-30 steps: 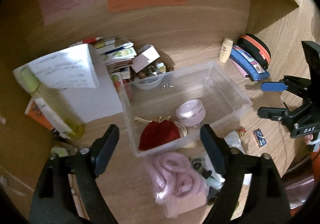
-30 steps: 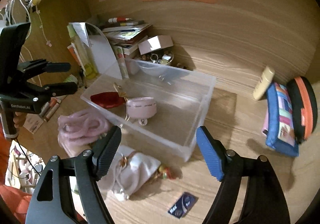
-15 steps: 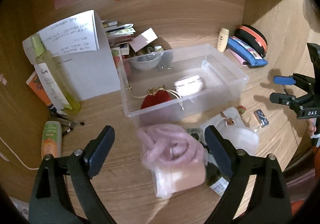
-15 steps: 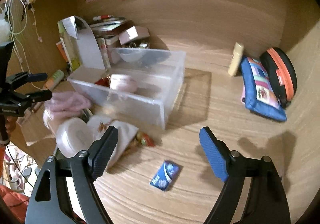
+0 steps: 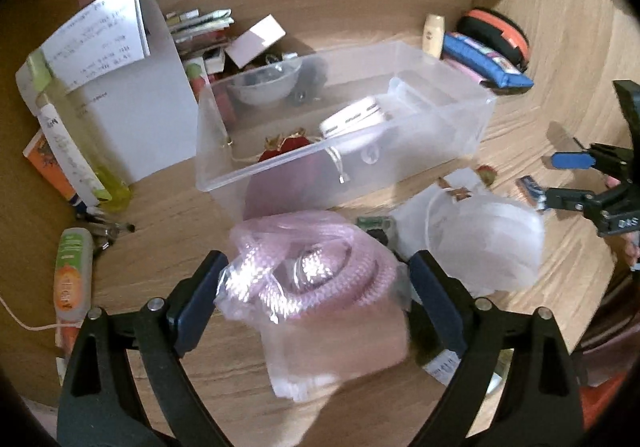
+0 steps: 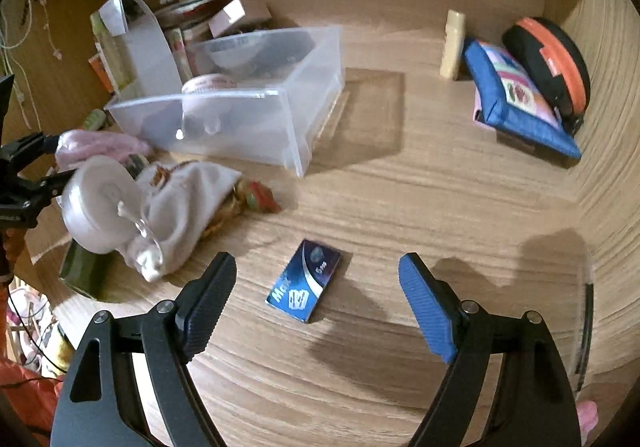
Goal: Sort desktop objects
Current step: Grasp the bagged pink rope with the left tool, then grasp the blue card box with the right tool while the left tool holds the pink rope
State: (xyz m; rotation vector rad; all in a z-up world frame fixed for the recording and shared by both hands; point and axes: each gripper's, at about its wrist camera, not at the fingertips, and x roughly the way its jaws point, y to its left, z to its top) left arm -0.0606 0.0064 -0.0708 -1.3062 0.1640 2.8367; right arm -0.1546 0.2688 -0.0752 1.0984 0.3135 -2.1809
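Pink cord [image 5: 316, 279] in its thin clear bag lies on the table [image 5: 168, 247] before the clear bin [image 5: 280, 167], between the spread, not yet touching jaws of the left tool [image 5: 316, 287]; it looks soft, light and slippery, so I would pinch the thick coil itself. Blue packet [image 6: 305, 280], small, flat and stiff, lies between the spread jaws of the right tool [image 6: 318, 295], best taken across its narrow sides.

We hold the left gripper [image 5: 314, 289] wide, jaws having just opened, either side of the pink bagged cord [image 5: 308, 275]; the right gripper [image 6: 316, 293], likewise widened, hovers right of it.

My wooden desk [image 6: 420, 207] carries clear plastic bin [image 6: 296, 119], blue card packet [image 6: 306, 281], blue pouch [image 6: 520, 99], bagged pink cord [image 5: 316, 279].
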